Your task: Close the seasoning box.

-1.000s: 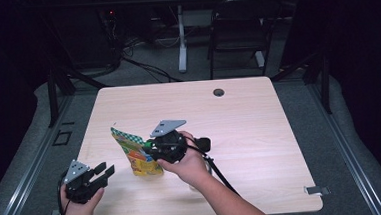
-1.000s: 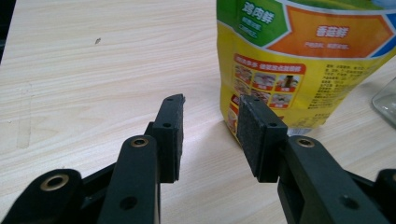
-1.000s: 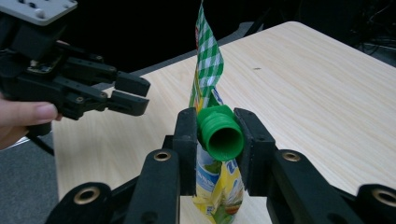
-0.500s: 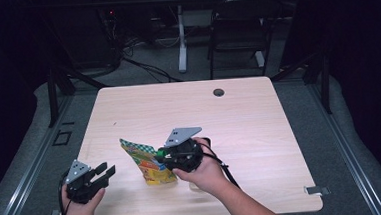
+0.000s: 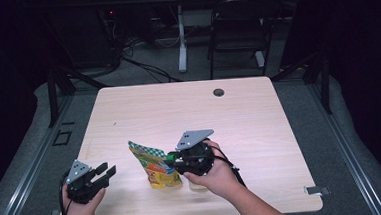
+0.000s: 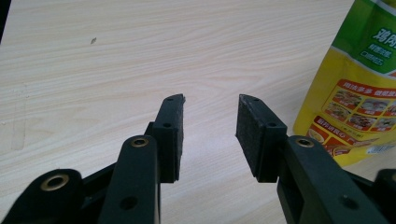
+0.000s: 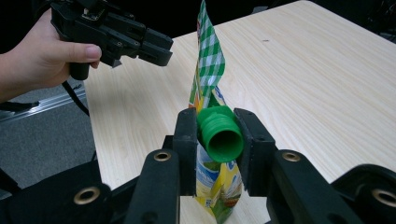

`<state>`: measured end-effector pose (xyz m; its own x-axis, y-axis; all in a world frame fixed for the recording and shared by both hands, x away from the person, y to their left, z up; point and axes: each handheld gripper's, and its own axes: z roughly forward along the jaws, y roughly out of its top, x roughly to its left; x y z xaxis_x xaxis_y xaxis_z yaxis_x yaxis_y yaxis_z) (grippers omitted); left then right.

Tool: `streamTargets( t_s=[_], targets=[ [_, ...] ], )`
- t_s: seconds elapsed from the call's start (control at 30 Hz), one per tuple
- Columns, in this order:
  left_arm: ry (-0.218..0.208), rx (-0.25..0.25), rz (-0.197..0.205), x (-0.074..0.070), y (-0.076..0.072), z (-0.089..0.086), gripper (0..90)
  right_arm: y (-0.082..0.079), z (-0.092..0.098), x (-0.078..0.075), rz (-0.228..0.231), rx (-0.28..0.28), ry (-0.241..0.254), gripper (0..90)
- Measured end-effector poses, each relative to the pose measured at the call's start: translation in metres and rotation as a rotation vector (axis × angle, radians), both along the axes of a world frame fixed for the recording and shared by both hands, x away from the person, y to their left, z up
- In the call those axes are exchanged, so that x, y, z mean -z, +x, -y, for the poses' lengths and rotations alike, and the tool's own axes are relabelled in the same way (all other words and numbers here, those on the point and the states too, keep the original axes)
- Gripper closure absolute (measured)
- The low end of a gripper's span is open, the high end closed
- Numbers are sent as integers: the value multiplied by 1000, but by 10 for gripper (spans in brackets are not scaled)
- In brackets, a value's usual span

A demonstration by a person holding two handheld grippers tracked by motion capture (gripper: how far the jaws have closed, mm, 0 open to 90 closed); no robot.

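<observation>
The right tool (image 5: pixel 174 157) is clenched on the green screw cap (image 7: pixel 219 133) of a spouted seasoning pouch (image 5: pixel 154 165), one black pad pressed against each side of the cap. In the right gripper view the cap's open end faces the camera, and the pouch's green-and-white checked top edge (image 7: pixel 208 51) rises behind it while its yellow printed body hangs down between the jaws. In the high view the pouch sits at the near middle of the light wooden worktop (image 5: pixel 259 118), tilted, its checked top pointing up and to the left, its yellow bottom close to the worktop; whether the bottom touches the wood cannot be told. The right hand (image 5: pixel 217 173) wraps the tool's body from the right, with the grey three-cornered plate (image 5: pixel 193 137) on top and a cable trailing toward the forearm.

The left tool (image 5: pixel 107 171) is released: its jaws stand apart with nothing between them, only bare wood showing through the gap in the left gripper view. It is held by the left hand (image 5: pixel 79 212) at the near left corner of the worktop, jaws pointing right toward the pouch, which stands near but apart from them. In the left gripper view the pouch's yellow front with food pictures (image 6: pixel 359 107) is at the right edge, just beyond the right-hand jaw.

A small dark round hole (image 5: pixel 218 92) lies at the far side of the worktop.
</observation>
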<state>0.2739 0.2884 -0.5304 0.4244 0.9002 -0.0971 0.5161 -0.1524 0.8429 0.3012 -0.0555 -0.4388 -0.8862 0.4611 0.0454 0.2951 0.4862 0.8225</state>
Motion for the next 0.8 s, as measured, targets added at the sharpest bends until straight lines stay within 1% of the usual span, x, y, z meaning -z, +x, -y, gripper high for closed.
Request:
streamTargets(
  t_s=[0.07, 0.2, 0.23, 0.47, 0.53, 0.63, 0.8],
  targets=[
    [0, 0, -1, 0, 0, 0, 617, 0, 2, 0, -2, 3, -5, 715],
    [0, 0, 0, 0, 0, 0, 617, 1, 4, 0, -13, 5, 1, 713],
    [-1, 0, 0, 0, 0, 0, 617, 1, 4, 0, -22, 6, 3, 712],
    [0, 4, -2, 1, 0, 1, 617, 1, 3, -1, -21, 9, -9, 707],
    [0, 5, -4, 1, 0, 1, 617, 1, 2, -2, -23, 8, -12, 694],
    [-1, 5, -2, 1, 0, 1, 616, 1, 3, -6, -19, 10, 5, 668],
    [-1, 5, -2, 1, 0, 1, 616, 1, 2, -11, -10, 13, 7, 635]
  ],
)
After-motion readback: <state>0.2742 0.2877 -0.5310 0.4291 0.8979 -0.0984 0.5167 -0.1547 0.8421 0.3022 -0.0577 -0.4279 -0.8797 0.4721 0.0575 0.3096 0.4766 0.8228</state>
